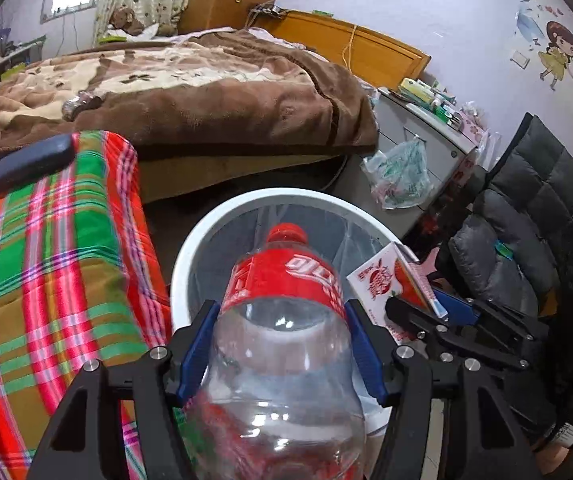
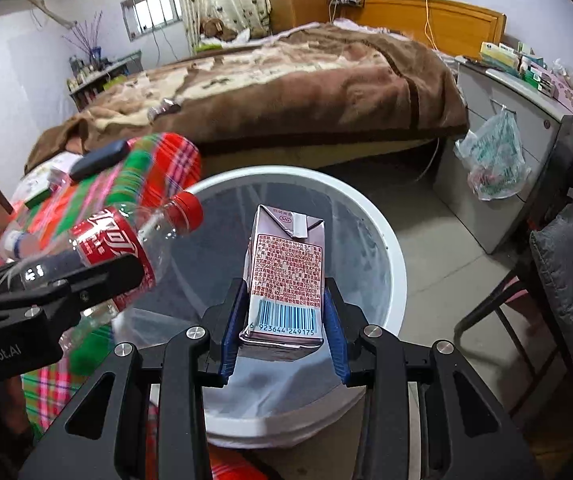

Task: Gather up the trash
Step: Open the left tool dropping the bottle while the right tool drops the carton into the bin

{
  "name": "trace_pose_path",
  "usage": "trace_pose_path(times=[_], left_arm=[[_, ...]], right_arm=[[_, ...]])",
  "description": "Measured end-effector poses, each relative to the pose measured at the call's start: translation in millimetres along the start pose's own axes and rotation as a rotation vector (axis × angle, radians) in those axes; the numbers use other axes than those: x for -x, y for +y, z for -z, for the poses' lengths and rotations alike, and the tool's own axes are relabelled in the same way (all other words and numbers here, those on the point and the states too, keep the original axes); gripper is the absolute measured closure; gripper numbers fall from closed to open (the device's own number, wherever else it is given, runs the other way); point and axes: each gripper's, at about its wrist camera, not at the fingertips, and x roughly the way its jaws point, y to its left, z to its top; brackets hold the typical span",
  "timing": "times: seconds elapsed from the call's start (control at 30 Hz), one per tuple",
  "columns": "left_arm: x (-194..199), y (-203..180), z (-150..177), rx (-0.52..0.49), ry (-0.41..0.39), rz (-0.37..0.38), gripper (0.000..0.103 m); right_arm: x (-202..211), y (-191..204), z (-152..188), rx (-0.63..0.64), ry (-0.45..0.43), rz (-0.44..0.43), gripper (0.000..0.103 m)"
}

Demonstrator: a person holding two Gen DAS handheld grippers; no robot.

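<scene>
My left gripper (image 1: 282, 316) is shut on an empty clear cola bottle (image 1: 282, 352) with a red label and red cap, held over the white lined trash bin (image 1: 190, 248). My right gripper (image 2: 284, 300) is shut on a small drink carton (image 2: 284, 276) with a barcode, held upright above the same bin (image 2: 396, 264). The carton (image 1: 390, 280) and right gripper also show in the left wrist view at right. The bottle (image 2: 118, 240) and left gripper show in the right wrist view at left.
A plaid cloth-covered surface (image 1: 58, 264) with a dark case (image 1: 32, 160) stands left of the bin. A bed with a brown blanket (image 1: 206, 96) lies behind. A grey cabinet (image 2: 510, 148) with a hanging plastic bag (image 2: 494, 160) and a dark chair (image 1: 526, 232) stand at right.
</scene>
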Motion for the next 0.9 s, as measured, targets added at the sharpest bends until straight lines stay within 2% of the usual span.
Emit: trace_pose_path(times=[0.03, 0.1, 0.13, 0.17, 0.23, 0.4, 0.6, 0.77, 0.9], left_arm=[[0.4, 0.8, -0.9, 0.007, -0.007, 0.004, 0.039], [1.7, 0.3, -2.4, -0.002, -0.024, -0.010, 0.022], [3.3, 0.8, -3.1, -0.002, -0.032, 0.008, 0.022], [4.3, 1.0, -3.3, 0.003, -0.032, 0.024, 0.022], [8.6, 1.4, -3.3, 0.005, -0.039, 0.033, 0.022], [25.0, 9.1, 0.8, 0.024, -0.056, 0.009, 0.022], [65.8, 25.0, 14.6, 0.038, -0.110, -0.024, 0.022], [110.8, 43.0, 36.0, 0.034, -0.177, -0.135, 0.022], [146.3, 63.9, 55.0, 0.073, -0.230, -0.185, 0.022]], right_arm=[[-1.0, -2.6, -1.0, 0.004, 0.007, 0.002, 0.064], [-3.5, -2.7, -0.2, 0.013, 0.026, 0.005, 0.064], [-3.5, -3.7, 0.5, 0.016, 0.026, 0.009, 0.060], [-3.1, -4.4, 0.8, 0.014, 0.022, 0.016, 0.049], [-1.0, -7.5, 1.9, -0.004, 0.017, 0.021, 0.043], [6.2, -10.3, 3.3, -0.040, -0.005, 0.009, 0.043], [22.9, -0.3, 5.5, -0.038, -0.050, 0.008, 0.043], [40.7, 20.2, 7.0, -0.020, -0.101, -0.041, 0.043], [50.7, 41.4, 9.1, 0.010, -0.133, -0.096, 0.043]])
